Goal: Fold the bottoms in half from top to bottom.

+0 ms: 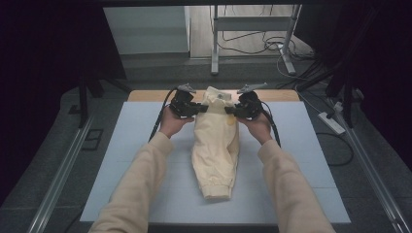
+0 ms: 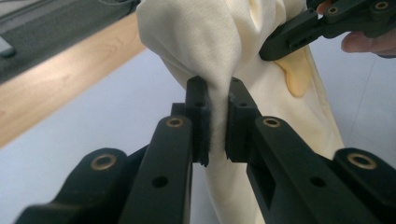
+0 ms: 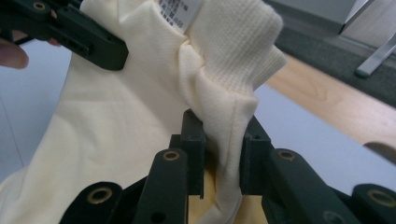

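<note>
A cream sweatshirt (image 1: 214,145) lies lengthwise on the pale blue mat (image 1: 136,160), its ribbed hem toward me and its collar end raised at the far side. My left gripper (image 1: 198,108) is shut on a fold of the cream cloth (image 2: 205,46) at the garment's left upper edge. My right gripper (image 1: 231,110) is shut on the cloth just below the ribbed collar (image 3: 233,51), where a white label (image 3: 180,11) shows. The two grippers face each other across the garment's top. A yellow patch (image 2: 294,74) shows on the fabric in the left gripper view.
The mat covers a wooden table whose far edge (image 1: 145,95) shows bare. Beyond it stand a metal stand (image 1: 214,43) and loose cables (image 1: 272,46) on the floor. A power strip (image 1: 331,121) lies at the right; rails run along both sides.
</note>
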A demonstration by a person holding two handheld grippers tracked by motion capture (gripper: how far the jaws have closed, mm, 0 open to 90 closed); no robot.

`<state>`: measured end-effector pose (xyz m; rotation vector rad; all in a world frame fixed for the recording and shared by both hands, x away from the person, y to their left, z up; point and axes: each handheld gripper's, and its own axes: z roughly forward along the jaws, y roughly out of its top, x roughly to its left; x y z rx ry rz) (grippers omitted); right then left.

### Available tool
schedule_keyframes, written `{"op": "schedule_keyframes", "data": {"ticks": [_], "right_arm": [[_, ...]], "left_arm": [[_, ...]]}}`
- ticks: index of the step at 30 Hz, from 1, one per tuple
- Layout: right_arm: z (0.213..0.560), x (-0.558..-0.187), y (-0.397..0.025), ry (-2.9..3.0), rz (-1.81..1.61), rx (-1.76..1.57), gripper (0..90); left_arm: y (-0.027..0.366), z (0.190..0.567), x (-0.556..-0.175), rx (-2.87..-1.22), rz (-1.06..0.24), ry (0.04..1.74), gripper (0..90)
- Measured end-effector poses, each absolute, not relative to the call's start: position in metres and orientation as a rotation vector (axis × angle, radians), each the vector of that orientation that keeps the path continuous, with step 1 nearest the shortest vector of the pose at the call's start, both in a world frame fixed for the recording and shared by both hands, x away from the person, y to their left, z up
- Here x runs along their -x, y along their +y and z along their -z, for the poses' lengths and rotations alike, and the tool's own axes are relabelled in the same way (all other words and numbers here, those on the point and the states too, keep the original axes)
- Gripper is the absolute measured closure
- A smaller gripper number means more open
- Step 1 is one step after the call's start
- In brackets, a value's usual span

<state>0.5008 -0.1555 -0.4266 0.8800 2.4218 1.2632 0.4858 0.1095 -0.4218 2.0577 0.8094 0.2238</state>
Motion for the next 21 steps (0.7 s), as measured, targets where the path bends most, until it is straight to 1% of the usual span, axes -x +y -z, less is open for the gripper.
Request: {"op": "schedule_keyframes", "data": {"ticks": [5, 7, 15, 18, 21], "right_arm": [[0.394, -0.507, -0.152, 2.359, -1.280, -0.846, 75.3], [0.386, -0.506, -0.149, 2.344, -1.274, -0.829, 75.3], [0.402, -0.505, -0.150, 2.375, -1.263, -0.858, 75.3], [0.402, -0.506, -0.152, 2.371, -1.265, -0.862, 75.4], [0.395, -0.508, -0.152, 2.345, -1.261, -0.838, 75.6]], "left_arm": [[0.113, 0.391, -0.487, -2.025, -0.297, 0.786, 81.5], [0.114, 0.389, -0.486, -2.027, -0.306, 0.785, 81.4], [0.110, 0.403, -0.485, -2.059, -0.294, 0.796, 81.4], [0.110, 0.402, -0.488, -2.050, -0.298, 0.793, 81.5], [0.110, 0.391, -0.492, -2.046, -0.314, 0.784, 81.5]]}}
